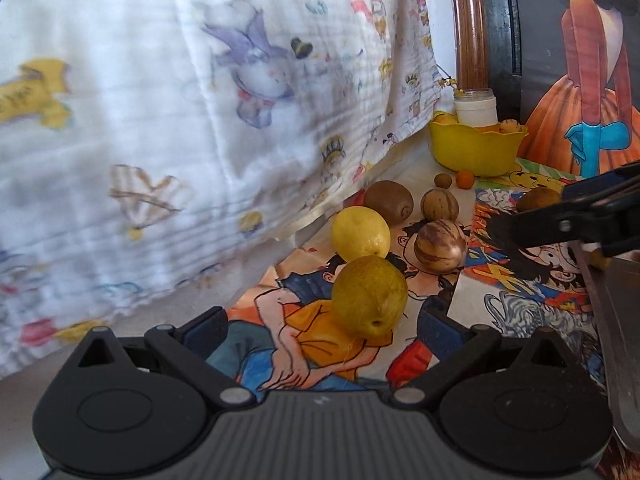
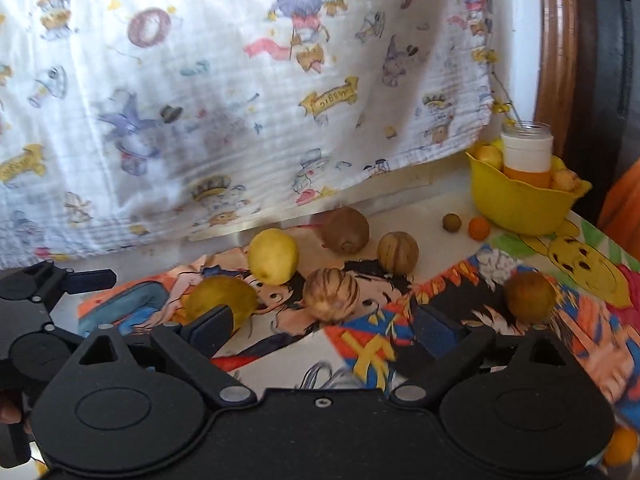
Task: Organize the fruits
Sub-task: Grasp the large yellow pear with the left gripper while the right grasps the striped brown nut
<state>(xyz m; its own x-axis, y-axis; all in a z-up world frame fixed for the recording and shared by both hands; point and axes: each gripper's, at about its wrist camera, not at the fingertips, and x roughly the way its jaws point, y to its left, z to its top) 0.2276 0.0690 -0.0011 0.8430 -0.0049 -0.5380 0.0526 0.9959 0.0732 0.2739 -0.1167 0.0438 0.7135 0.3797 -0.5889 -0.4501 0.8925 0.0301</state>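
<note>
A greenish lemon [image 1: 369,295] lay on the counter's cartoon-print cover, long axis toward the left tool [image 1: 322,332], nub end nearest it, between the spread jaws, untouched. The right tool [image 2: 323,326] stood spread and empty just short of a striped round fruit [image 2: 330,295]

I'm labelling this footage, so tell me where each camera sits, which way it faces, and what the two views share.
Left wrist: sits on the left tongs, looking forward and down over the cartoon-print table at a green-yellow fruit between its open fingers; the right tongs enter at right.
Right wrist: sits on the right tongs, facing the same table toward the yellow bowl; the left tongs show at left.
Shared: the lemon, kiwi, bowl and printed cloth.
</note>
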